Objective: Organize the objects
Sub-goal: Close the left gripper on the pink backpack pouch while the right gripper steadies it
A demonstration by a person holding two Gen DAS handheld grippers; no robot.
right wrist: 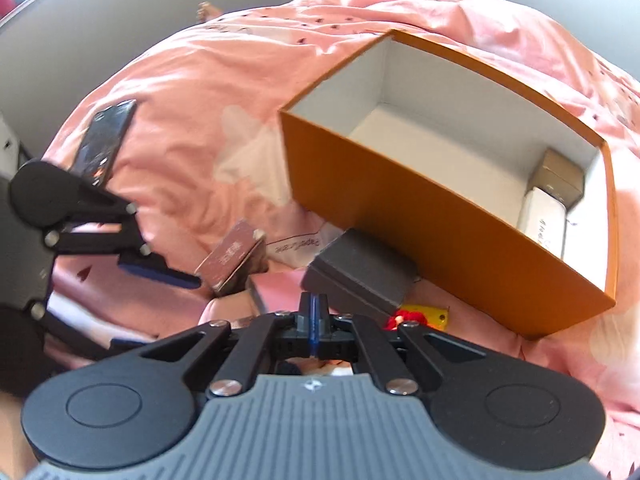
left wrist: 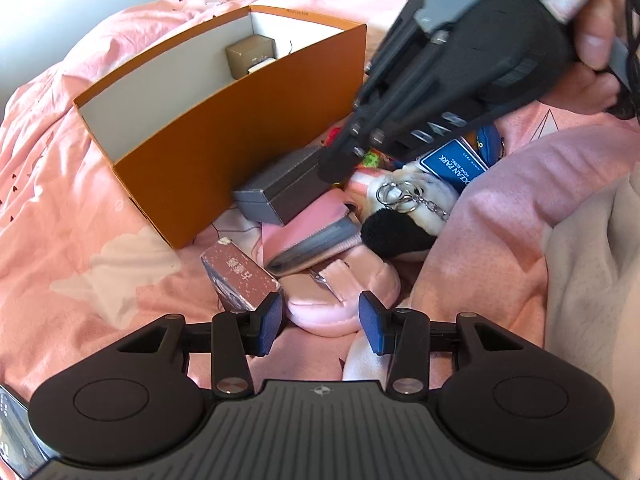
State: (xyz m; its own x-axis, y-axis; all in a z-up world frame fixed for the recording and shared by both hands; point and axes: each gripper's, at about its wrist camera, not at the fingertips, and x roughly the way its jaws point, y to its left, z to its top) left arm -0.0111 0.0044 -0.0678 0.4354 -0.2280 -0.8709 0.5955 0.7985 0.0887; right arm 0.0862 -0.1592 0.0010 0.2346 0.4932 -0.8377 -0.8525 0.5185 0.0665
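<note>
An open orange box [left wrist: 240, 128] [right wrist: 440, 208] stands on the pink bed. Inside it are a small brown box [left wrist: 250, 56] [right wrist: 558, 176] and a white box [right wrist: 544, 216]. In front lies a pile: a grey box [left wrist: 280, 192] [right wrist: 360, 272], a glittery pink box [left wrist: 240, 276] [right wrist: 232, 260], a pink wallet [left wrist: 316, 236], a furry keychain [left wrist: 404, 216] and a pink satin pouch [left wrist: 340, 300]. My left gripper [left wrist: 323, 320] is open, with the pouch's near edge between its pads. My right gripper [right wrist: 315, 320] [left wrist: 334, 166] is shut above the grey box, and nothing shows between its pads.
A dark phone [right wrist: 106, 140] lies on the sheet to the left. A blue Ocean Park tag [left wrist: 456, 164] and a red and yellow trinket [right wrist: 420, 316] sit in the pile. A folded pink blanket [left wrist: 500, 240] rises on the right. A person's hand [left wrist: 596, 40] holds the right gripper.
</note>
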